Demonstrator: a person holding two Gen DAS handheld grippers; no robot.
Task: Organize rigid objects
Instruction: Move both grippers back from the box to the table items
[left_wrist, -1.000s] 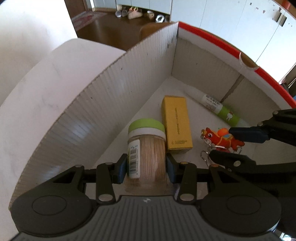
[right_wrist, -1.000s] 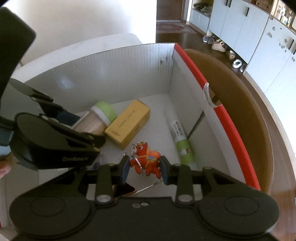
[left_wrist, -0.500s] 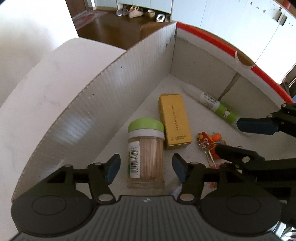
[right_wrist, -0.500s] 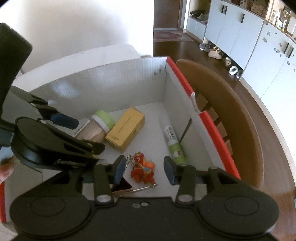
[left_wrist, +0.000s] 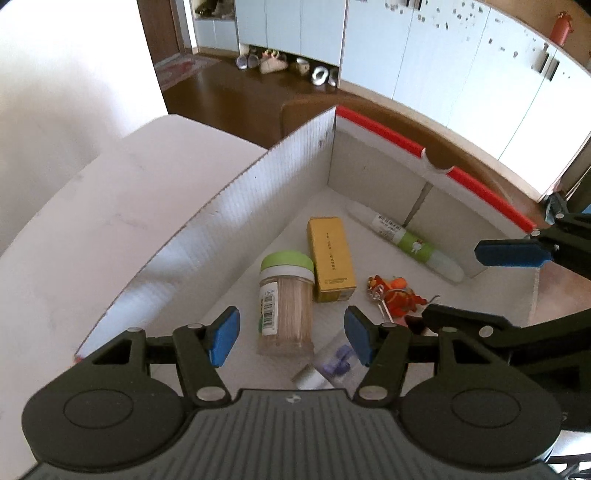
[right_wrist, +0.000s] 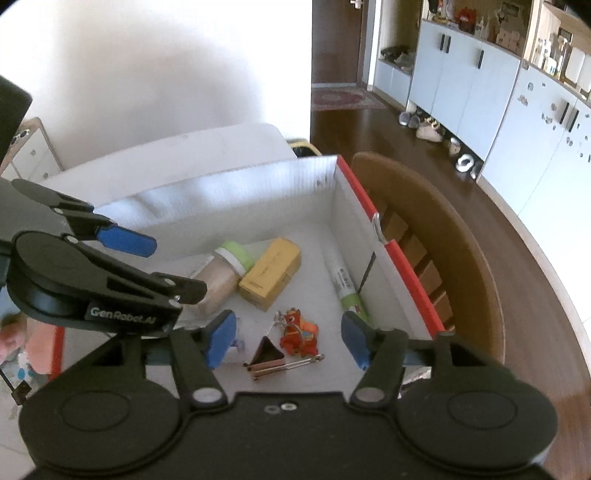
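Note:
A white cardboard box (left_wrist: 258, 206) with a red rim holds a toothpick jar with a green lid (left_wrist: 284, 299), a yellow box (left_wrist: 330, 258), a white and green tube (left_wrist: 406, 240), an orange horse keychain (left_wrist: 395, 295) and a small clear item with purple parts (left_wrist: 332, 363). My left gripper (left_wrist: 290, 339) is open and empty above the jar. My right gripper (right_wrist: 288, 339) is open and empty above the keychain (right_wrist: 297, 332) and a dark binder clip (right_wrist: 269, 354). The jar (right_wrist: 221, 273), yellow box (right_wrist: 271, 273) and tube (right_wrist: 347, 291) also show in the right wrist view.
The box stands on a white table (left_wrist: 74, 229). A brown wooden chair (right_wrist: 454, 258) is right behind the box's red side (right_wrist: 402, 266). Beyond lie dark wood floor and white cabinets with shoes below them.
Both grippers opened: the left let go of the toothpick jar, the right let go of the horse keychain. Both have then lifted up and back from the box.

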